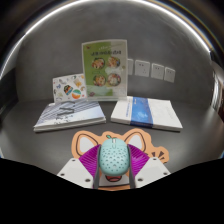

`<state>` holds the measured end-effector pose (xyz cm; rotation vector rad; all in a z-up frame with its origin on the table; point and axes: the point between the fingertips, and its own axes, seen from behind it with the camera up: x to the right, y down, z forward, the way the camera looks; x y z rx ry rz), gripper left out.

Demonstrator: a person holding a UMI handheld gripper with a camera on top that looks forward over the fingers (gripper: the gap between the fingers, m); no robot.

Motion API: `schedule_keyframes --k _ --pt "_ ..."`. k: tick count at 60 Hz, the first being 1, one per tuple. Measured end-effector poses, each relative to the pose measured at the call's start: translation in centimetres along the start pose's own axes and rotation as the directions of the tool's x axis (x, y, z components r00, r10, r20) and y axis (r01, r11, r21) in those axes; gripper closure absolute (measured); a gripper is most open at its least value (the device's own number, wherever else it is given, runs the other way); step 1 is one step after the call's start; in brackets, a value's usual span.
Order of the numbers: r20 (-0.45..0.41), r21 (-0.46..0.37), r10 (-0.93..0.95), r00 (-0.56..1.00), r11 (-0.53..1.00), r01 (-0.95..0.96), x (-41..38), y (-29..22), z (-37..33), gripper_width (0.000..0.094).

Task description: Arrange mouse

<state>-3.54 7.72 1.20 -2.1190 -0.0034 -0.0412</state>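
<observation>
A pale teal computer mouse (113, 158) with a speckled shell sits between my two fingers, its nose pointing away from me. The magenta pads (136, 161) press on both of its sides. My gripper (113, 166) is shut on the mouse and holds it over an orange-and-white mouse mat shaped like an animal face (92, 138), which lies on the dark table just ahead of the fingers. I cannot tell whether the mouse touches the mat.
A white book with a blue spine (147, 112) lies beyond the mat on the right. A booklet with round pictures (68, 117) lies on the left. An upright green-and-white booklet (105, 67) leans against the grey wall, near wall sockets (150, 69).
</observation>
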Motion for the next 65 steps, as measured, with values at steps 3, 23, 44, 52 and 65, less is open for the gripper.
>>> schedule_keyframes --k 3,23,44,52,65 --pt "0.0 -0.02 0.015 1.0 1.0 -0.015 0.2 0.6 0.4 0.0526" --pt "0.066 -0.028 0.016 0.998 1.0 -0.014 -0.2 1.6 0.7 0.0425" --pt "-0.068 0.001 0.131 0.989 0.991 -0.132 -2.3 0.9 -7.8 0.0093" --pt "-0.116 0.056 0.148 0.982 0.988 -0.143 -6.4 0.8 -14.7 0.0096" --pt "-0.154 0.074 0.235 0.96 0.971 -0.226 -12.0 4.9 -24.1 0.0083"
